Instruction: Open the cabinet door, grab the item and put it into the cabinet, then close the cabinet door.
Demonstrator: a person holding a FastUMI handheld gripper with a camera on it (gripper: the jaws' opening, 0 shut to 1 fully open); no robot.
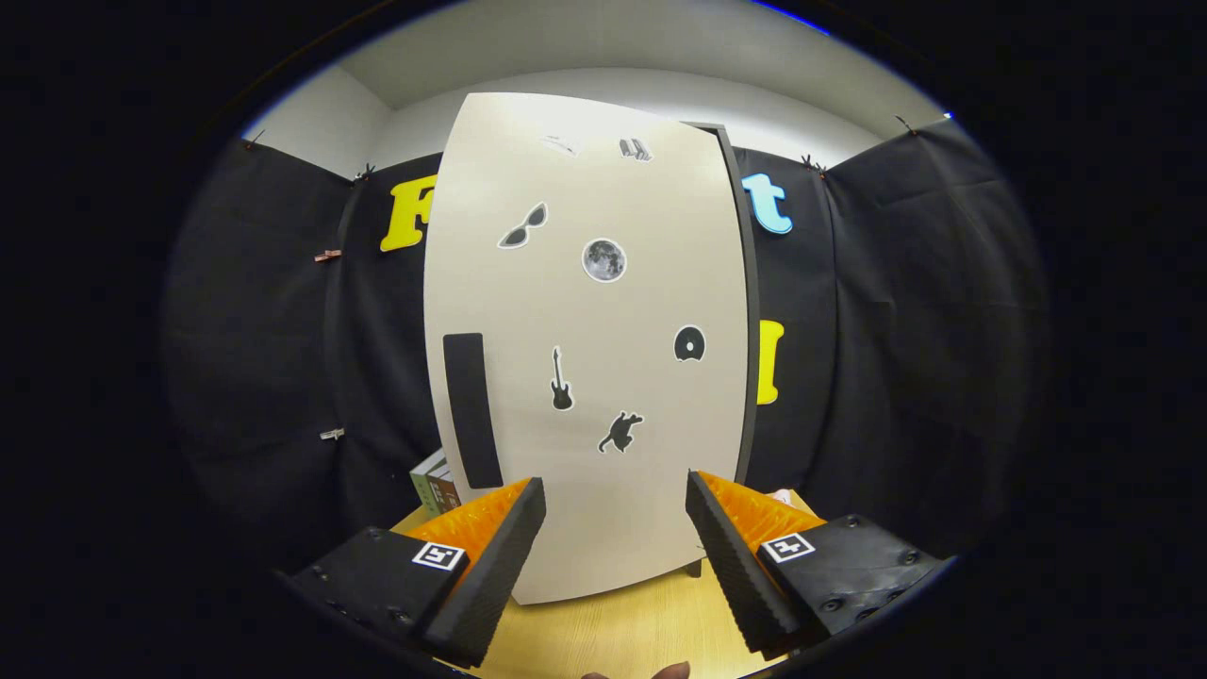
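Door [603,377] of the cabinet [745,311] stands shut, flat-on to you, just ahead of the fingers and between their lines of sight. Gripper [615,528] is wide open and holds nothing; both fingers point at the door's lower half.

Handle [471,410], a dark upright strip, sits near the door's left edge, its long axis vertical. It lies ahead and left of the jaws, closer to the left finger than to the right. The dark cabinet edge along the door's right side suggests the hinges are there, so the door would likely swing from the handle side; that is a judgement, as no hinge is visible.

Item: a small box [434,483] stands on the table [622,632] beside the cabinet's lower left corner, partly hidden behind the left finger. Whether it is the task's item you cannot confirm; another small thing peeks past the right finger, too hidden to name.

Stage: with the box outside and the door shut, the scene fits the door needing opening. Any approach to the handle would call for a shift left, keeping the jaws aligned to straddle the vertical strip.
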